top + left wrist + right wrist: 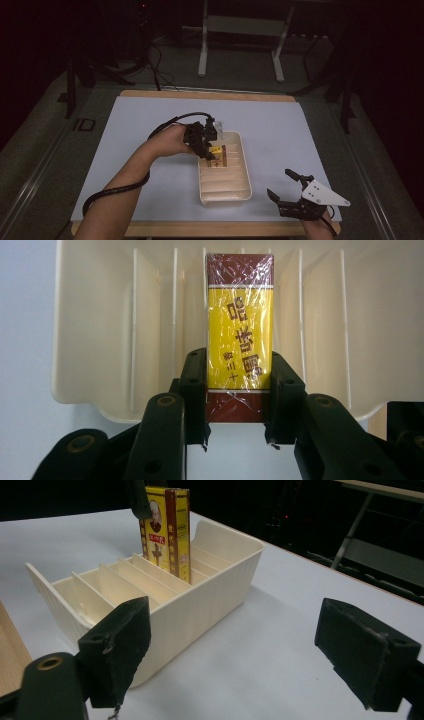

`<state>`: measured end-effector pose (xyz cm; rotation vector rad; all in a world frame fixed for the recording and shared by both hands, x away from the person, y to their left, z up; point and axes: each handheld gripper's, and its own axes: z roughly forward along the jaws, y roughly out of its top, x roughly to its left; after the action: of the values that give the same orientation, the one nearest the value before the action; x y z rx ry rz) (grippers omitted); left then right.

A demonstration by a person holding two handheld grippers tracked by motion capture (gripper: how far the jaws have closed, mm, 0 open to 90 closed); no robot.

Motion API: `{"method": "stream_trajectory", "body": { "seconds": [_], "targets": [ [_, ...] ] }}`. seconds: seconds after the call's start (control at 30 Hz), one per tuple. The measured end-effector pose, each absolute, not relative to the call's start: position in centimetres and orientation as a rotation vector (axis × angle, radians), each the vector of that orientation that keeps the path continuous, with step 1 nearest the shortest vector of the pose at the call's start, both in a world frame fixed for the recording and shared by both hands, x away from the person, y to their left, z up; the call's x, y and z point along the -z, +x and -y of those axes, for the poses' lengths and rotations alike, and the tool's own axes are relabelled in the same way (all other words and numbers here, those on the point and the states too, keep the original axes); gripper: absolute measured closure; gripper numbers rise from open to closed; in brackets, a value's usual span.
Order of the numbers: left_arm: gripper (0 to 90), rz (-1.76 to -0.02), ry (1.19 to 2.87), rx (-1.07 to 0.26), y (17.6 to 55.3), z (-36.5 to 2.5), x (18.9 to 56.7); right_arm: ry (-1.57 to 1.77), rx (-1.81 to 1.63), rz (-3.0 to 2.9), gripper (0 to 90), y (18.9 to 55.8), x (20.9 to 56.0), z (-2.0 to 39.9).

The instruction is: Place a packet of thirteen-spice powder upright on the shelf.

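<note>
A yellow and dark-red wrapped box [218, 150] stands upright in a slot near the far end of a cream slotted tray [243, 187]. My left gripper [209, 151] is shut on it from above. In the left gripper view both black pads press the box [240, 330] at its sides, with my left gripper [239, 392] over the tray [95, 340]. My right gripper [279, 183] hovers open near the table's front right, nothing between its fingers. The right gripper view looks past my right gripper [245, 650] at the tray [205, 600] and the box [167, 530].
The tray lies on a pale blue mat [150, 120] over a wooden table [210, 94]. Its near slots hold nothing. A black cable [115, 190] trails along the left forearm. Metal stand legs [240, 45] rise beyond the table's far edge.
</note>
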<state>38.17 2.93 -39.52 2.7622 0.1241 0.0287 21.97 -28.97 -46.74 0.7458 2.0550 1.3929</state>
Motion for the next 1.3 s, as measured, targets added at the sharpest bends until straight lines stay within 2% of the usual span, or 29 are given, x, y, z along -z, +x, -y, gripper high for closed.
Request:
{"method": "stream_trajectory", "body": {
  "seconds": [0.8,0.97,1.07,1.2,1.23,1.3],
  "targets": [
    [67.1,-0.132,2.822,-0.008,38.4,-1.4,40.9,0.742,-1.394,-2.056,14.9,22.0,46.7,29.0],
    [55.8,-0.151,2.792,-0.046,38.4,-1.8,40.3,0.747,-1.395,-2.054,14.9,22.0,46.7,29.0],
    [51.7,-0.16,2.77,-0.057,38.3,-2.2,39.6,0.747,-1.395,-2.055,14.9,22.0,46.8,29.0],
    [51.3,-0.165,2.742,-0.064,38.0,-2.8,38.7,0.746,-1.392,-2.058,14.8,22.0,46.8,29.0],
    [46.9,-0.178,2.738,-0.084,37.9,-3.0,38.5,0.747,-1.392,-2.058,14.9,22.0,46.8,28.9],
    [45.2,-0.192,2.723,-0.102,37.7,-3.3,38.3,0.745,-1.391,-2.059,14.9,22.1,46.8,28.9]
  ]
}}
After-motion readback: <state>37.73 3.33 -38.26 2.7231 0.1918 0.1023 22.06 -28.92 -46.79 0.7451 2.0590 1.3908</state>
